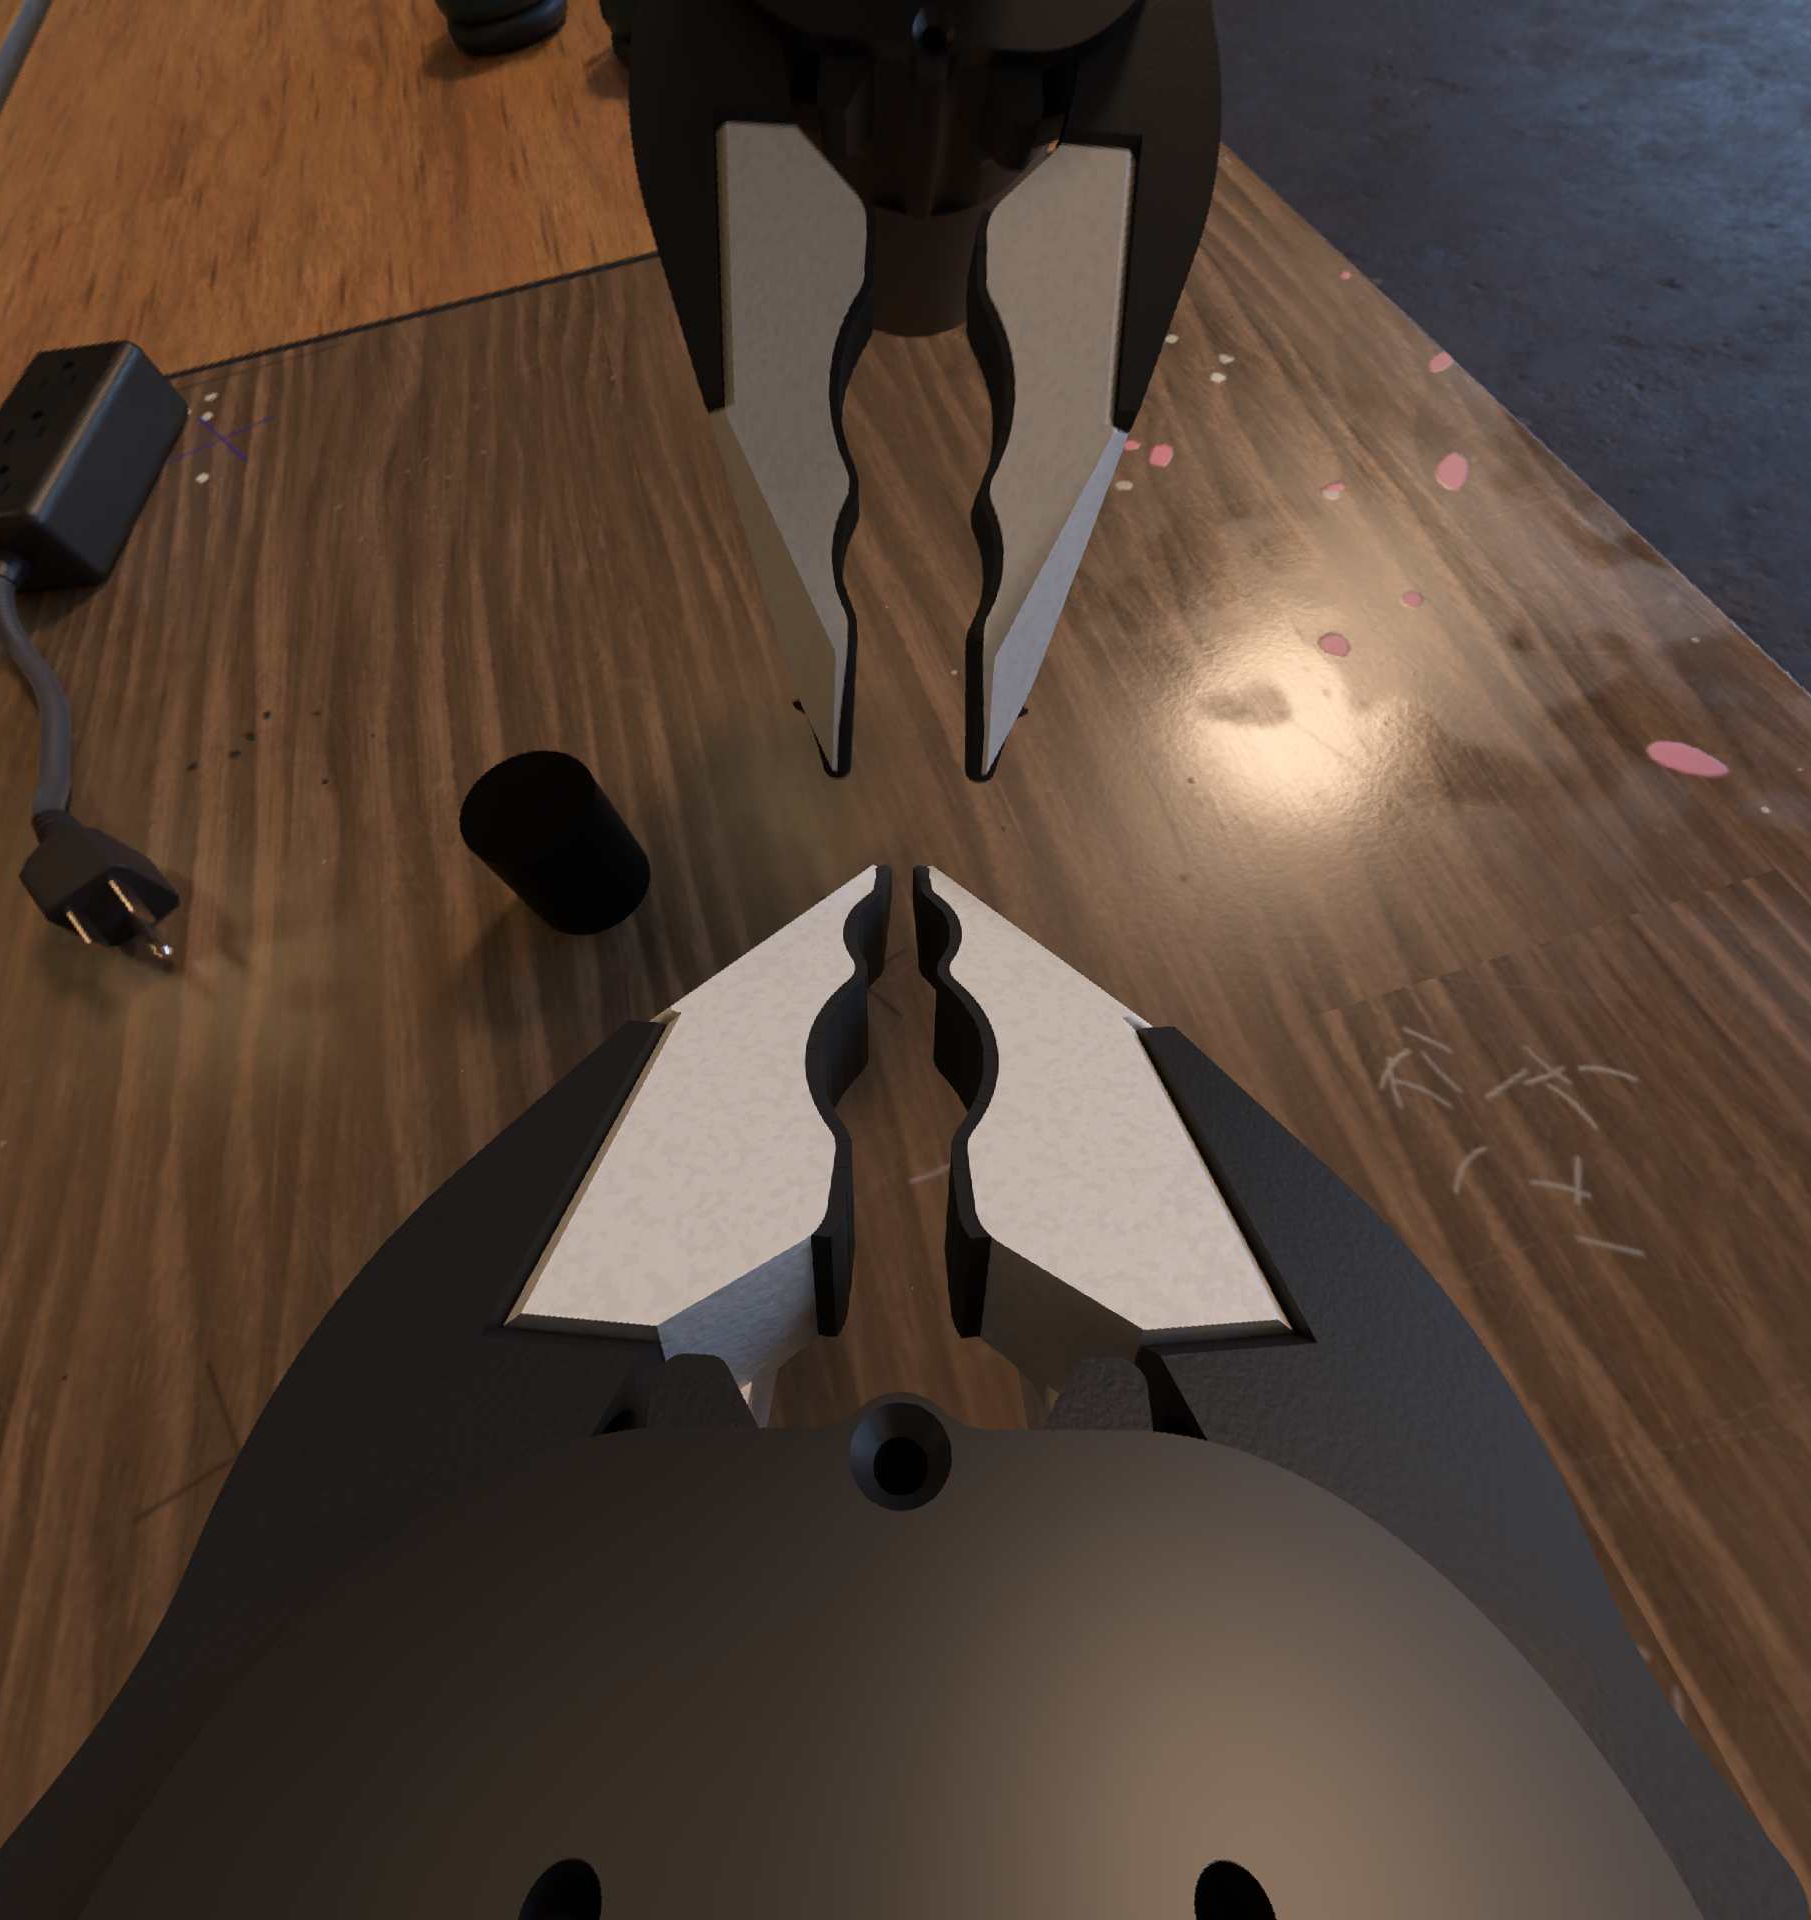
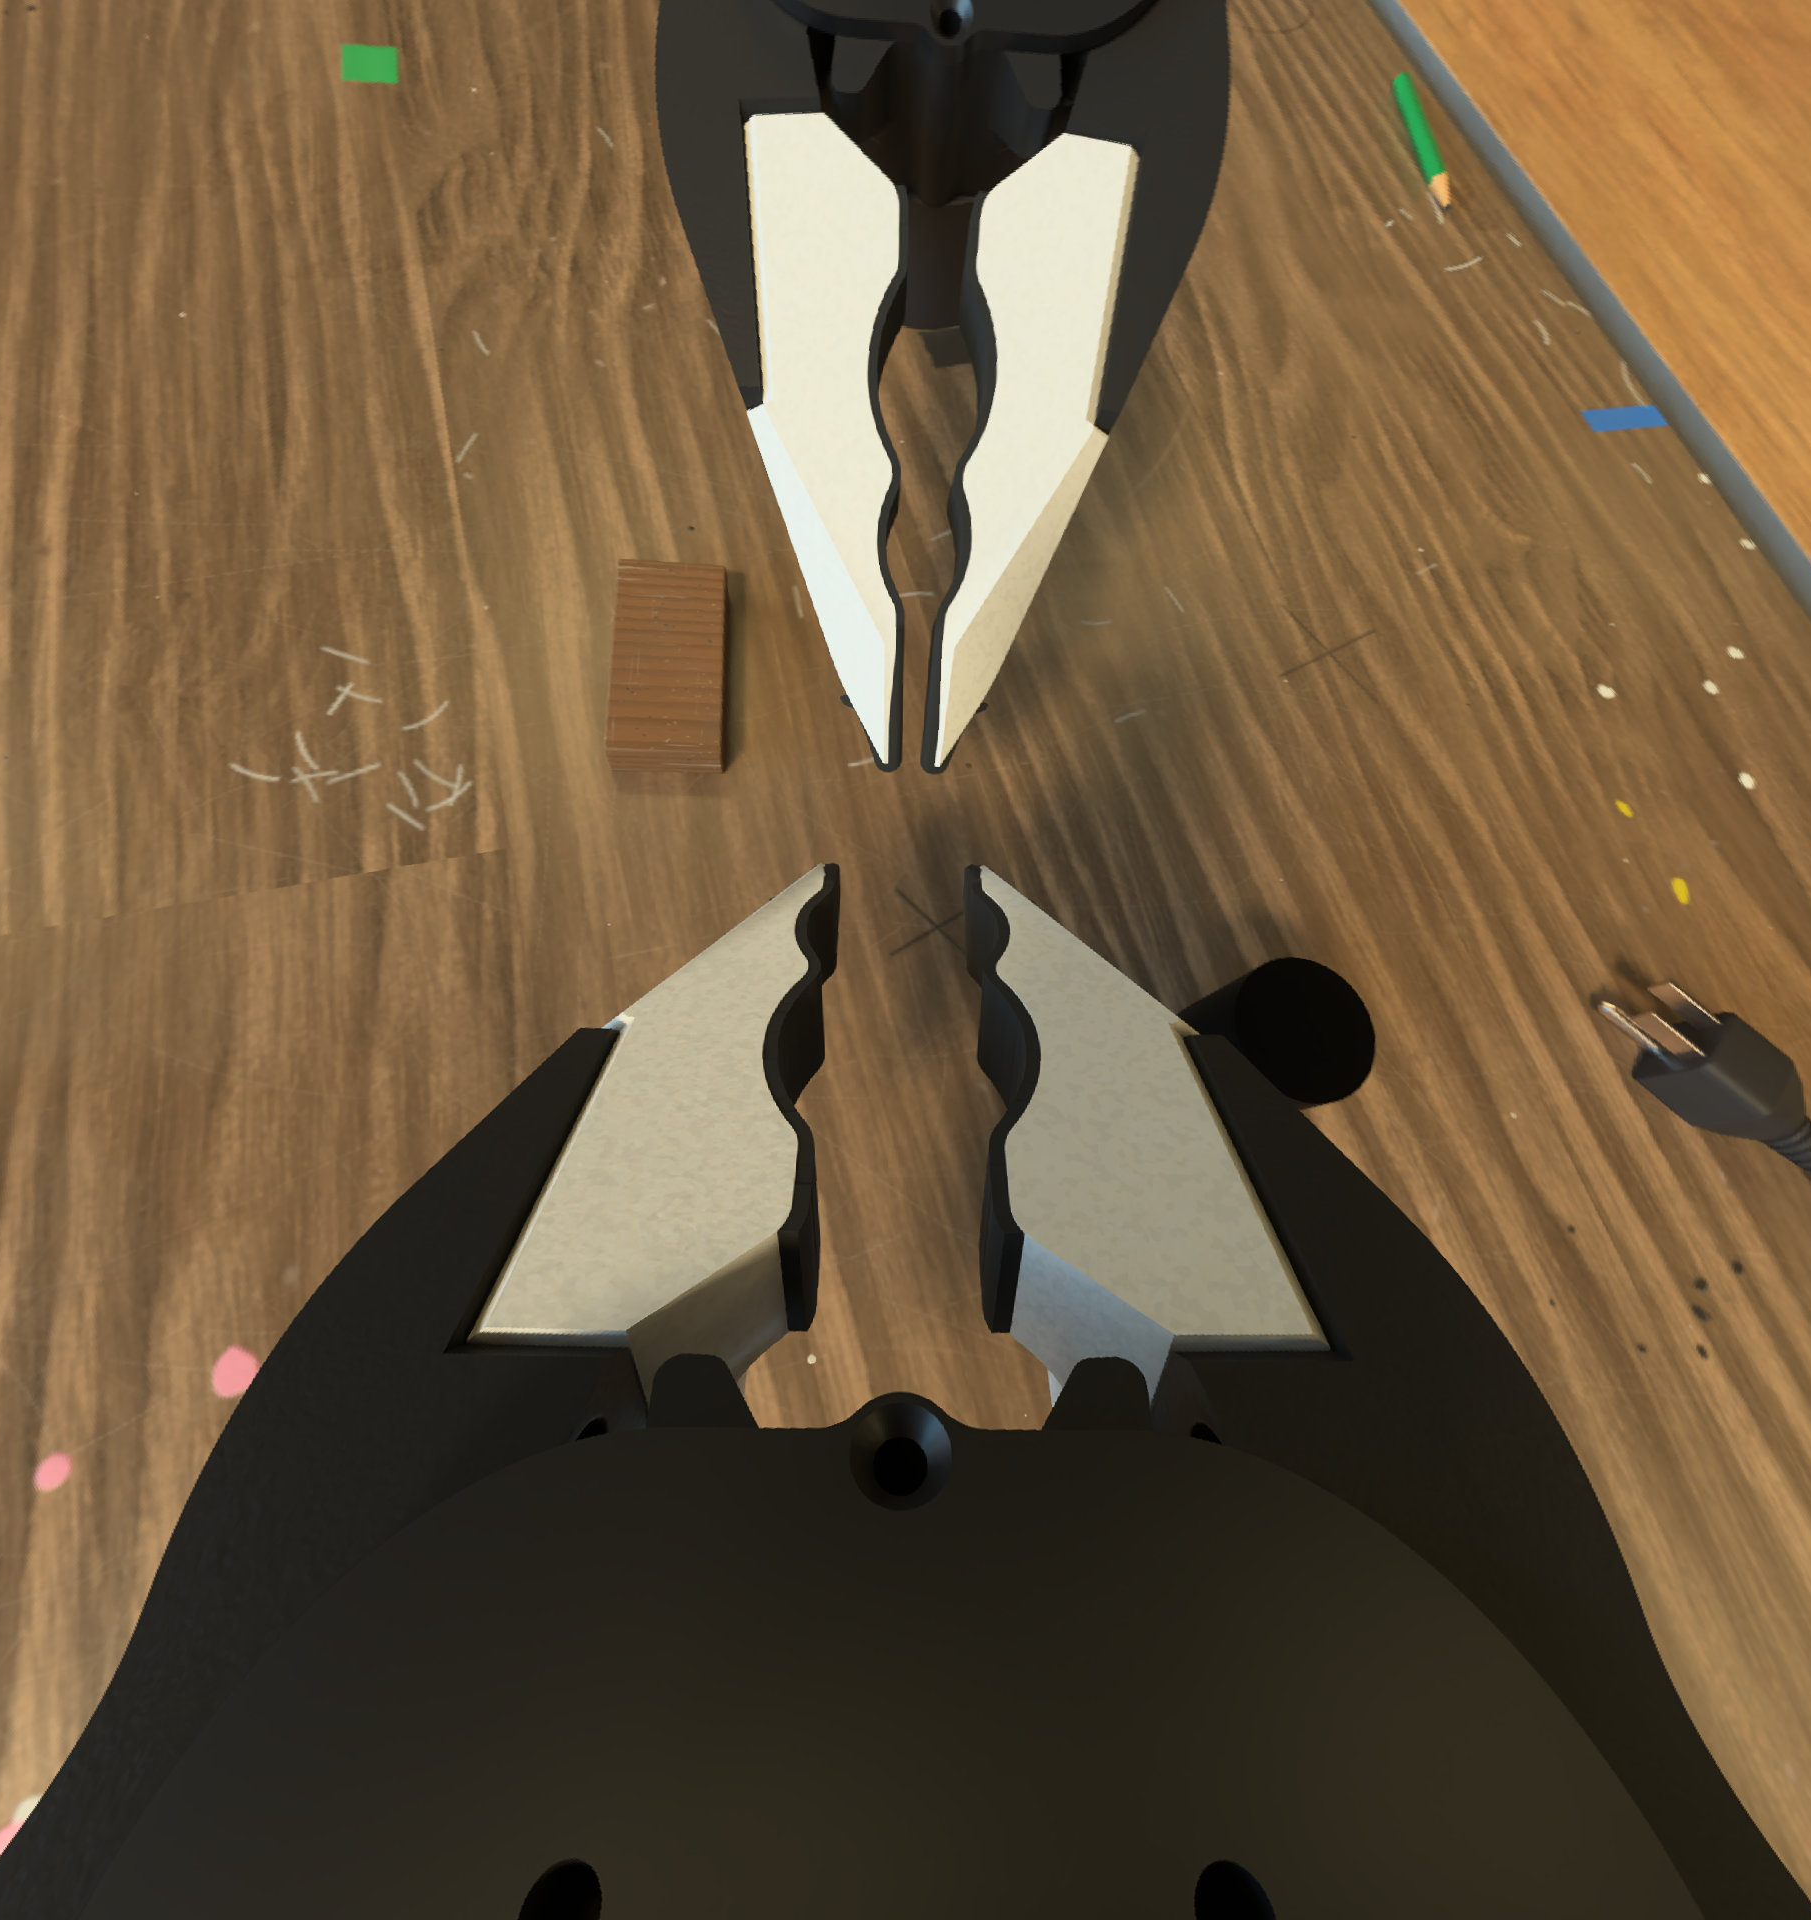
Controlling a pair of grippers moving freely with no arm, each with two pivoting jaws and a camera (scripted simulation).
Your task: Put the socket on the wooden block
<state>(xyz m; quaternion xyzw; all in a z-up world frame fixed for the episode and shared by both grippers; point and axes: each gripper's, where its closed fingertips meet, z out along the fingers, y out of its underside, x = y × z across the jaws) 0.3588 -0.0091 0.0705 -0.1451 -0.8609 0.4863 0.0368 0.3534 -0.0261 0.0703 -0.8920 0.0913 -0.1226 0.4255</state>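
The socket (image 1: 555,842) is a short black cylinder lying on its side on the wooden table, left of both grippers' tips; in the right wrist view it (image 2: 1296,1029) lies just right of my right fingers. The wooden block (image 2: 667,670) is a small brown ribbed slab lying flat, seen only in the right wrist view, beside the left gripper's tips. My left gripper (image 1: 902,873) is shut with only a sliver between the tips, and empty. My right gripper (image 2: 901,873) is open and empty. The two grippers face each other tip to tip, a short gap apart.
A black power strip (image 1: 59,457) with a grey cord and plug (image 1: 106,899) lies at the left; the plug (image 2: 1701,1070) shows at the right in the right wrist view. A green pencil (image 2: 1422,140) lies near the table edge (image 2: 1607,343). Dark floor (image 1: 1607,208) lies beyond the other edge.
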